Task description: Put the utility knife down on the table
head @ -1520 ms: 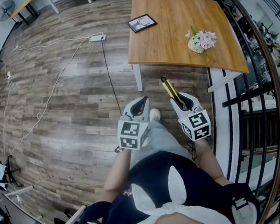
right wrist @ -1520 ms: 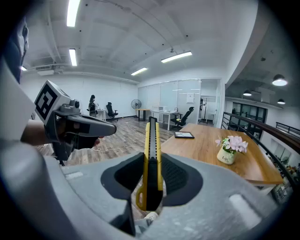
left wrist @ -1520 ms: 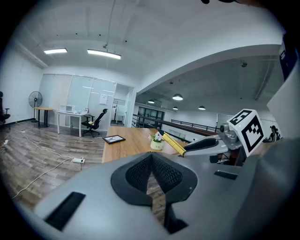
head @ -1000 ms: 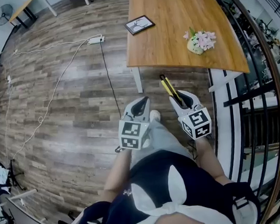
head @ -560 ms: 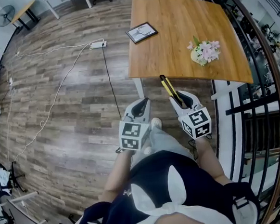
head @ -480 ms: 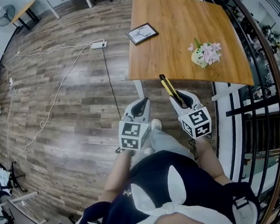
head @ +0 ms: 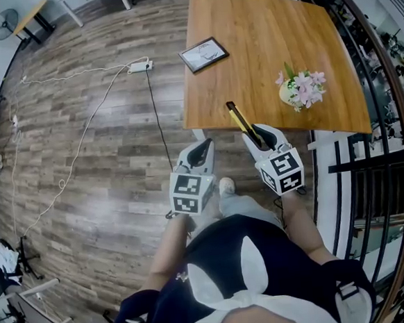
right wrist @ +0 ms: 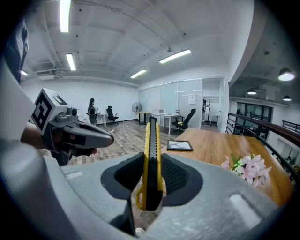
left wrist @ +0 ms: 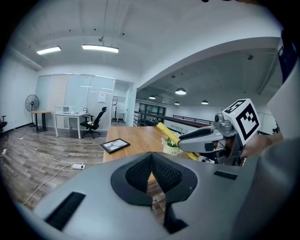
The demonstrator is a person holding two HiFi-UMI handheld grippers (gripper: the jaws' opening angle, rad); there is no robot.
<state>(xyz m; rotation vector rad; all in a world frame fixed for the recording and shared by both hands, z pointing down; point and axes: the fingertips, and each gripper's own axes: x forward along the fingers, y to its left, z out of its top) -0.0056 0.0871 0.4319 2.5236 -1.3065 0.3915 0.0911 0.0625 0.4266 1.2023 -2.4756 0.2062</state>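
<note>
Wooden counter (head: 262, 41) just ahead; right hand-held gripper (head: 258, 136) clamps the utility knife (head: 239, 119) by its rear, seemingly light, stiff, slippery; left hand-held gripper (head: 204, 147) closed, empty.

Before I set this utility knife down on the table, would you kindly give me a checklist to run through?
1. Grip: right gripper jaws shut on the utility knife: ok.
2. Landing spot: bare table between the picture frame and the flowers: ok.
3. Knife over the table: only its tip looks past the near edge: not ok.
4. Left gripper shut, empty, off the table: ok.
5. Blade retracted: cannot tell.
</note>
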